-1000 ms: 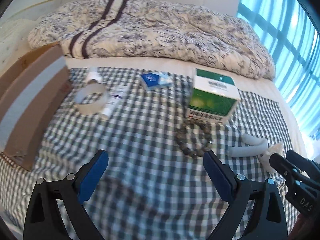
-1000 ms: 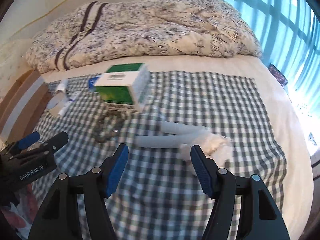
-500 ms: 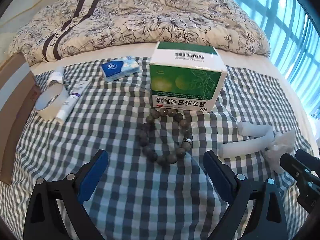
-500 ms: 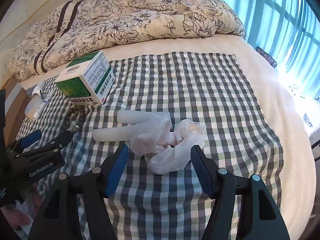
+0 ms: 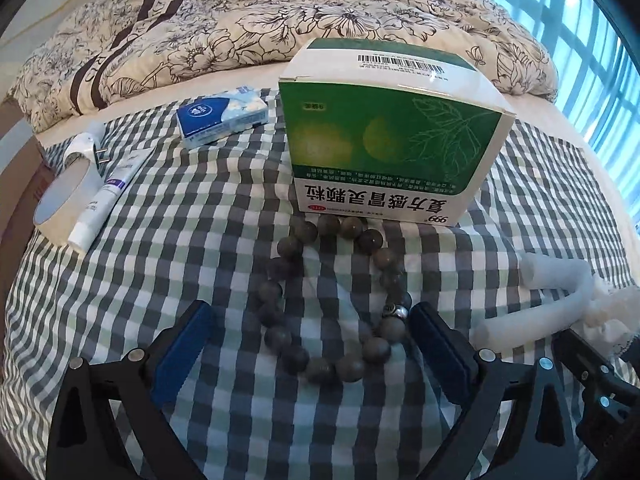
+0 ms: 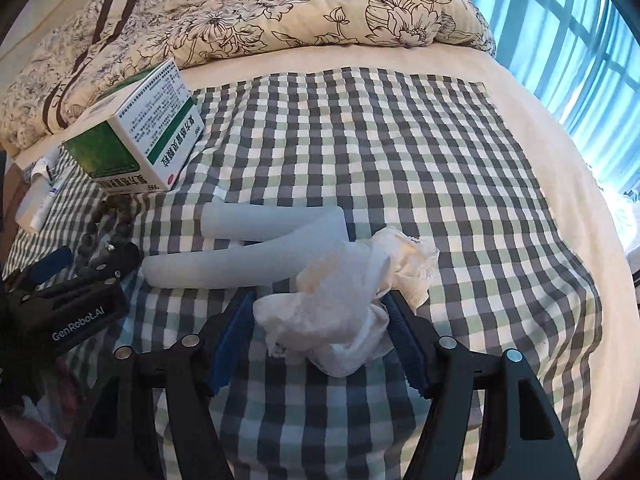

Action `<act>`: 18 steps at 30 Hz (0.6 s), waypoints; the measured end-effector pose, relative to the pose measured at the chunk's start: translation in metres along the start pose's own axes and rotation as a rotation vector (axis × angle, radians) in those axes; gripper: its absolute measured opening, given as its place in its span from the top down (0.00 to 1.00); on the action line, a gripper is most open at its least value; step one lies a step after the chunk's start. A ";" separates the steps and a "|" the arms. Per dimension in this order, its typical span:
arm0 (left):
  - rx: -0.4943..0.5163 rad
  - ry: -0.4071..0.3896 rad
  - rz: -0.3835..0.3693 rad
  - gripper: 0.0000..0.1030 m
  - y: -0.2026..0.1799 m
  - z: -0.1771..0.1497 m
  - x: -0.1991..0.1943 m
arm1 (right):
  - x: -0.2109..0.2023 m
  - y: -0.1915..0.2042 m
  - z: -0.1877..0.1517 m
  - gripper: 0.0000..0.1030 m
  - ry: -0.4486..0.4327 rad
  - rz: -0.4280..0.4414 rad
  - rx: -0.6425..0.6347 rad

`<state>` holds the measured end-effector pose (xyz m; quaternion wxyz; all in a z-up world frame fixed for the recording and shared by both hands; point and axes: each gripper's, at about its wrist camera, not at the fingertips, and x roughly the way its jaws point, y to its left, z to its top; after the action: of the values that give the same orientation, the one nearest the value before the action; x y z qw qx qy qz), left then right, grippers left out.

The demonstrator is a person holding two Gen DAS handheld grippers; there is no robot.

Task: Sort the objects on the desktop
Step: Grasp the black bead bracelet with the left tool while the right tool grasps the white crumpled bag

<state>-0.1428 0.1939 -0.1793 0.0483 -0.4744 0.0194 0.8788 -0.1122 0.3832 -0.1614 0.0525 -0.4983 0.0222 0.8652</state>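
Note:
A dark bead bracelet (image 5: 320, 370) lies on the checked cloth (image 5: 160, 280), in front of a green and white medicine box (image 5: 392, 132). My left gripper (image 5: 308, 316) is open and low, with a finger on each side of the bracelet's near half. In the right wrist view my right gripper (image 6: 318, 308) is open too, and a crumpled white tissue (image 6: 340, 308) sits between its blue pads (image 6: 230, 336). Two white foam tubes (image 6: 240, 266) lie just beyond the tissue. The left gripper's body (image 6: 64, 292) shows at the left edge there.
A blue tissue pack (image 5: 222, 114), a white plug (image 5: 86, 146), a tape roll (image 5: 60, 196) and a small tube (image 5: 108, 200) lie at the far left of the cloth. A flowered duvet (image 5: 280, 12) is heaped behind, and a window (image 6: 580, 40) is on the right.
Both grippers have moved forward and down. The left one now straddles the bracelet, and the right one has come up around the crumpled tissue. Neither has shut.

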 end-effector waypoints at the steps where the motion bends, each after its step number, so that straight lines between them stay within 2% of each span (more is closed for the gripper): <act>1: 0.002 -0.007 -0.003 0.03 0.000 -0.001 0.000 | 0.001 0.001 0.000 0.36 -0.001 -0.002 -0.003; 3: 0.009 -0.017 -0.017 0.12 0.000 -0.002 -0.002 | 0.000 0.001 -0.001 0.36 -0.002 -0.005 -0.005; 4: 0.017 -0.021 -0.029 0.23 -0.001 -0.002 -0.004 | -0.001 0.001 -0.001 0.40 -0.003 -0.005 -0.002; 5: 0.027 -0.023 -0.042 0.38 -0.003 -0.002 -0.007 | -0.001 0.000 -0.001 0.46 -0.002 -0.010 -0.001; 6: 0.037 -0.021 -0.055 0.44 -0.006 -0.002 -0.009 | -0.002 0.000 -0.001 0.49 -0.002 -0.012 0.000; 7: 0.051 -0.019 -0.065 0.54 -0.009 -0.003 -0.010 | -0.004 -0.002 -0.002 0.57 -0.004 -0.009 0.007; 8: 0.066 -0.018 -0.075 0.65 -0.012 -0.004 -0.013 | -0.006 -0.003 -0.002 0.73 -0.005 -0.014 0.017; 9: 0.076 -0.018 -0.086 0.68 -0.013 -0.005 -0.015 | -0.008 -0.004 -0.002 0.81 -0.004 -0.024 0.023; 12: 0.070 -0.013 -0.109 0.85 -0.009 -0.006 -0.017 | -0.014 -0.010 -0.003 0.84 0.002 -0.015 0.042; 14: 0.053 -0.010 -0.134 0.89 -0.003 -0.007 -0.022 | -0.020 -0.013 -0.004 0.85 0.003 -0.016 0.045; 18: 0.037 -0.009 -0.154 0.89 0.005 -0.010 -0.032 | -0.038 -0.010 -0.006 0.85 -0.013 -0.002 0.039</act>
<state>-0.1178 0.1858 -0.1583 0.1247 -0.4696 -0.0009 0.8740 -0.0869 0.3903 -0.1317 0.0633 -0.4916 0.0384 0.8677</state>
